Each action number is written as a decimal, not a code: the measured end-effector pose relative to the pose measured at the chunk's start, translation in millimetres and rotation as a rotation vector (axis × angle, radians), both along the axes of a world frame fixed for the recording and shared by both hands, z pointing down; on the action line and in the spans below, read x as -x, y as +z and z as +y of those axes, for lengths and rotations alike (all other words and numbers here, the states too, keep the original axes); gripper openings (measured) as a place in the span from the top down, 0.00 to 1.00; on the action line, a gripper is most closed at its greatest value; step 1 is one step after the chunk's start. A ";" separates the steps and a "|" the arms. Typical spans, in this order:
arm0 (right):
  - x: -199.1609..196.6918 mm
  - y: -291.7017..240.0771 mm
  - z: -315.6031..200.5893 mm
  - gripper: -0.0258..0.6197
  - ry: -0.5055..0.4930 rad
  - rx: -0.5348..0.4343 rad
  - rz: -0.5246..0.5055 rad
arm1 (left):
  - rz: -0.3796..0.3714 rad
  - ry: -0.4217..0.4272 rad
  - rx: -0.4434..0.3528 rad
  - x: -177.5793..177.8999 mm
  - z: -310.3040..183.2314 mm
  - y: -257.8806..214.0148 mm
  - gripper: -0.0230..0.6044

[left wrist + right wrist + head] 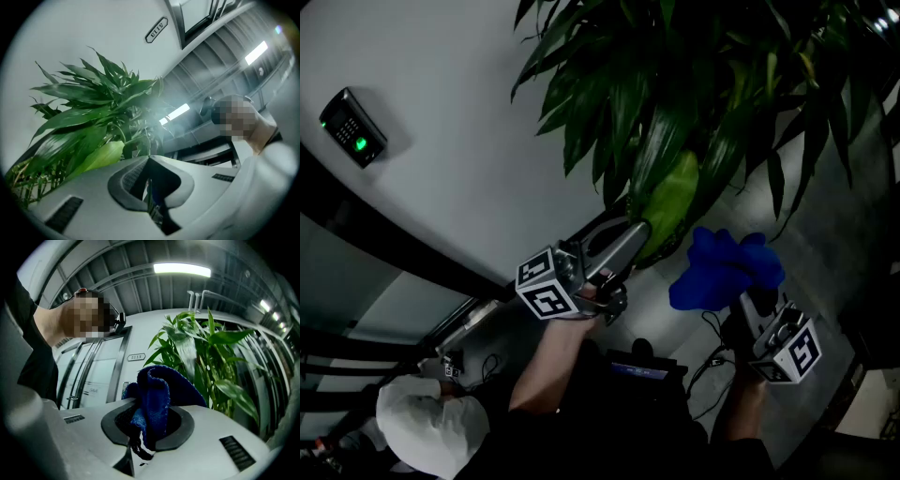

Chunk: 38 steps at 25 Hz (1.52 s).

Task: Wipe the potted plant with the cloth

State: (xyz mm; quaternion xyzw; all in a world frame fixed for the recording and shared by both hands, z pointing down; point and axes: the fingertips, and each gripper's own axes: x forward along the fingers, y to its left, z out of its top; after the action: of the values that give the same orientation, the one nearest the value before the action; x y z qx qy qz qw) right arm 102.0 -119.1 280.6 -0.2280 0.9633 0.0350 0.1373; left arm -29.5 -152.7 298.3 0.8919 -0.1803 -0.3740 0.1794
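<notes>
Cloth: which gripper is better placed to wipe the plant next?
Right. The right gripper is shut on the blue cloth, close beside the potted plant. The left gripper is shut and carries no cloth.

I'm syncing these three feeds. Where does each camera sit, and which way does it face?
Head view: head-mounted, facing the plant; shows both forearms, the left gripper and the right gripper holding the cloth.
Left gripper view: on that gripper, looking up along shut jaws at the plant; a person at right.
Right gripper view: along jaws clamping the cloth, plant beyond; a person at left.
Shared: plant in all; number plate in both gripper views.
</notes>
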 end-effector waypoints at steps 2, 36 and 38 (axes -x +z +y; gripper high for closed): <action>12.5 -31.3 -5.5 0.84 0.098 -0.108 0.006 | -0.001 0.029 -0.008 7.1 1.7 -0.2 0.96; 100.8 8.0 5.8 0.84 0.042 -0.112 0.365 | 0.078 0.211 -0.003 3.1 37.3 7.1 0.96; 95.0 2.1 13.7 0.84 0.032 -0.125 0.385 | 0.064 0.209 0.001 1.5 36.7 10.4 0.96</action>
State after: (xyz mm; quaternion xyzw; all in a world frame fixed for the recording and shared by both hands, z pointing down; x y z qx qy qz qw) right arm 7.0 -105.4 282.7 -0.2235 0.9639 0.1399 -0.0363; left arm -30.9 -116.0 308.7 0.8933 -0.0809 -0.3814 0.2237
